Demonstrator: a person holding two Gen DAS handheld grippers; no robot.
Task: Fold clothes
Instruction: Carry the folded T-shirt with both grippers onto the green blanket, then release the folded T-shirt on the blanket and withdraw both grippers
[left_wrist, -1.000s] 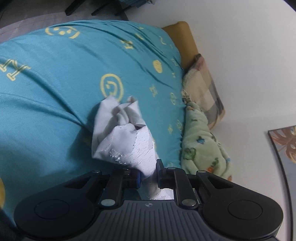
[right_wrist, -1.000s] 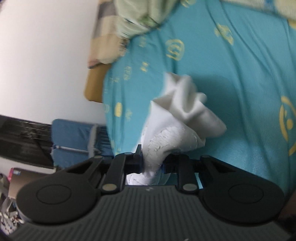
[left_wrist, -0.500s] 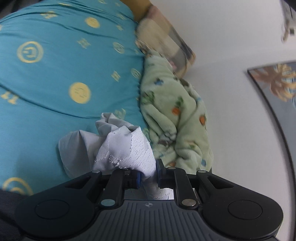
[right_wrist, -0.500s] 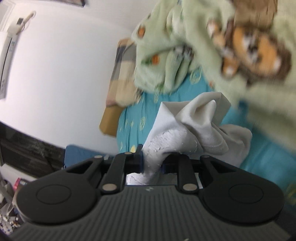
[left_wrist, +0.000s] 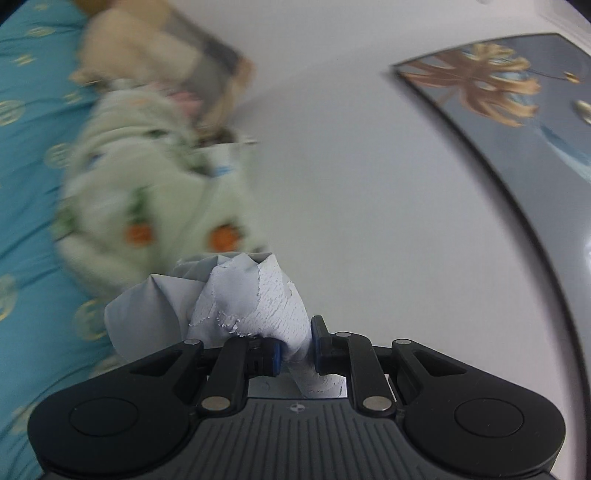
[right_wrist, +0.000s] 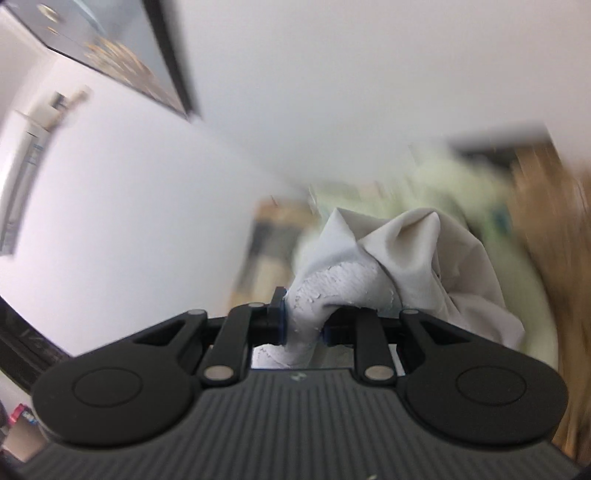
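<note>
Pale grey cotton garment (left_wrist: 236, 295), bunched and unfolded, is pinched by both the left gripper (left_wrist: 295, 349) and right gripper (right_wrist: 303, 321), held aloft near the teal bedspread (left_wrist: 26, 155); folding is judged barely begun.

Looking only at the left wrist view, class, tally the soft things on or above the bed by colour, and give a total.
White: 1, the garment pinched in the left gripper.
Pale green: 1, the fleece blanket.
Teal: 1, the bedsheet.
Beige plaid: 1, the pillow.
Total: 4
</note>
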